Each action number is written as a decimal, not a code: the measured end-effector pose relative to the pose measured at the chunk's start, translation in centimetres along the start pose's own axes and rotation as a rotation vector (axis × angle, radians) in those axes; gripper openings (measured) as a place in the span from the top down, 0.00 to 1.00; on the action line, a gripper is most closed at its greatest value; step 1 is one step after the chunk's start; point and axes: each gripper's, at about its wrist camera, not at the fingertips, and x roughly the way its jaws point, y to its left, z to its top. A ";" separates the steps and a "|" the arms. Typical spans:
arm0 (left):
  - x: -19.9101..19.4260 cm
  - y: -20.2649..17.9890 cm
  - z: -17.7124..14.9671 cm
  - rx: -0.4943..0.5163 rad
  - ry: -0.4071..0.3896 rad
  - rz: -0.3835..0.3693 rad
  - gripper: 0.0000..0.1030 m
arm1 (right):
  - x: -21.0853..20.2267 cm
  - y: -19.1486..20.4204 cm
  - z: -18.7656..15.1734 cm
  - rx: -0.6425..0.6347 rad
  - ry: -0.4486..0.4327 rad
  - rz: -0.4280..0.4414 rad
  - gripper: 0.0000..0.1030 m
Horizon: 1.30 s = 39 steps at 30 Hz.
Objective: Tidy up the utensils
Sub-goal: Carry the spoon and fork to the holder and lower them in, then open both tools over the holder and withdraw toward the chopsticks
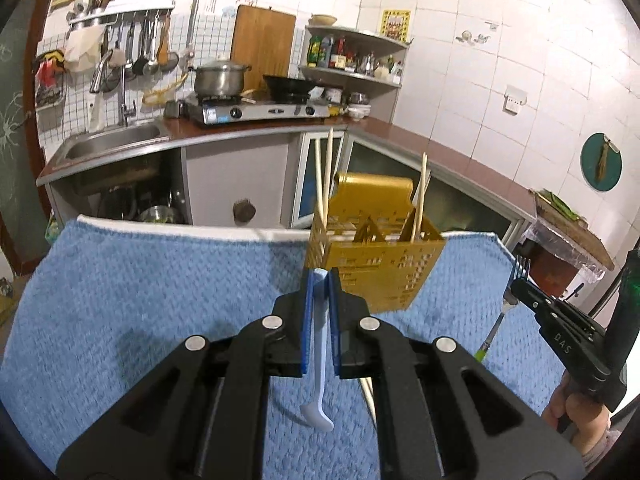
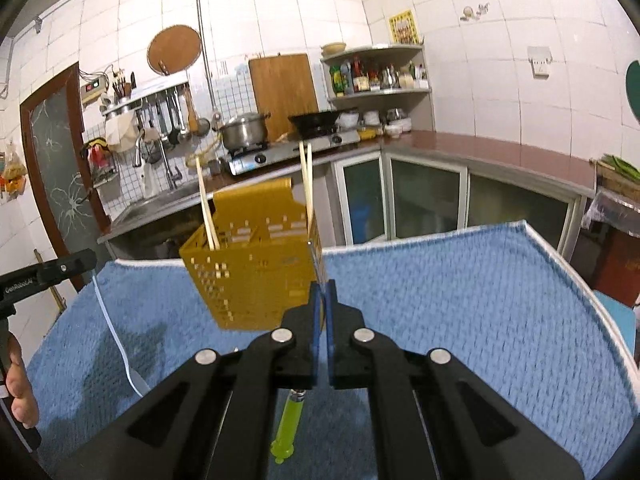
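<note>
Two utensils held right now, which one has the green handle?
The fork, clamped in the right gripper: metal tines, lime-green handle hanging below the jaws. The left gripper holds a pale blue-white plastic spoon instead, no green on it.

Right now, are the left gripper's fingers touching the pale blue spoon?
Touching. The left wrist view shows the left gripper shut on the pale blue spoon: both blue fingers press its handle, no gap, bowl end hanging above the blue towel.
</note>
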 end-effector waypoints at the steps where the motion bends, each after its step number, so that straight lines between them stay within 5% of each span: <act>1: 0.0 -0.2 0.5 0.003 -0.009 0.000 0.94 | -0.1 0.0 0.4 -0.004 -0.012 -0.001 0.97; 16: 0.7 -3.5 10.8 0.044 -0.169 0.004 0.94 | 0.8 1.1 12.9 -0.043 -0.224 -0.014 0.98; 24: 4.7 -4.9 12.9 0.081 -0.323 0.034 0.94 | 4.8 2.8 14.5 -0.078 -0.311 -0.036 0.98; 39: 14.6 -1.9 6.7 0.048 -0.109 0.010 0.93 | 13.0 2.8 7.4 -0.156 -0.129 0.039 0.98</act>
